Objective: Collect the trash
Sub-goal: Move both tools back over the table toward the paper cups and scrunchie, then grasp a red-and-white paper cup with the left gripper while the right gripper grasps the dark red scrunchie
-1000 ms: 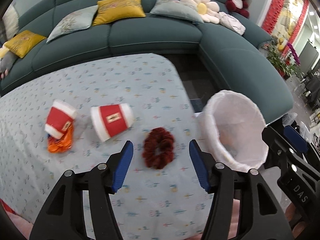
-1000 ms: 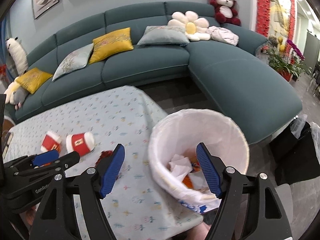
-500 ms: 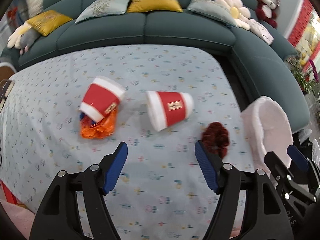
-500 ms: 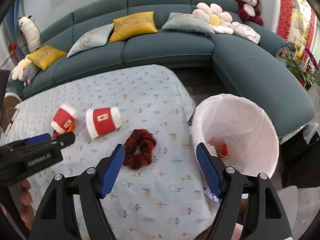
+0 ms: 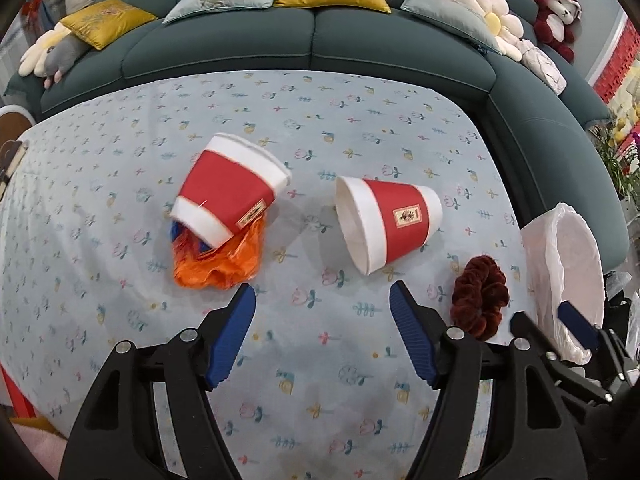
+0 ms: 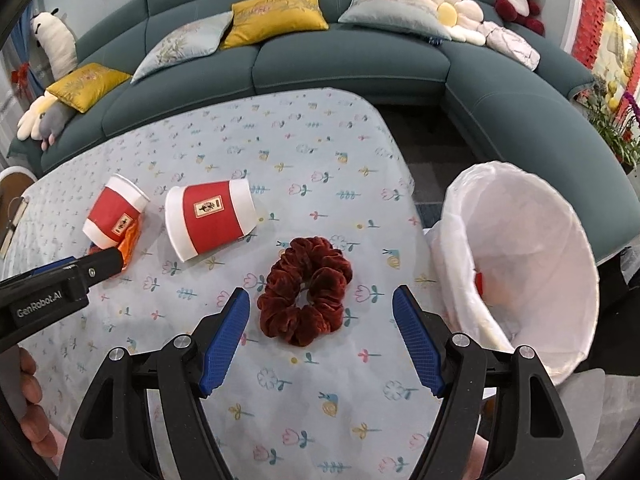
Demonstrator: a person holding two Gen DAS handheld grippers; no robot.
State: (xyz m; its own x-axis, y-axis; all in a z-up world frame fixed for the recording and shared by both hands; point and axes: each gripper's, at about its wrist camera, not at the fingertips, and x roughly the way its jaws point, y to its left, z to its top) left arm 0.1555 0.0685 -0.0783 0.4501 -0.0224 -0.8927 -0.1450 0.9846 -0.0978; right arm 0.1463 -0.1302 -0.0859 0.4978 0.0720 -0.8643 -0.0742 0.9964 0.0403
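in the left wrist view the left gripper [image 5: 320, 300] is wide open over the table [image 5: 120, 320], holding nothing, and two tipped paper cups [image 5: 390, 222] lie ahead near the middle, light and easy to crush, so pinch one softly across its side. in the right wrist view the right gripper [image 6: 322, 308] is open too, just before the soft red scrunchie [image 6: 306, 290] near the table's right edge, beside the bin [image 6: 520, 256].
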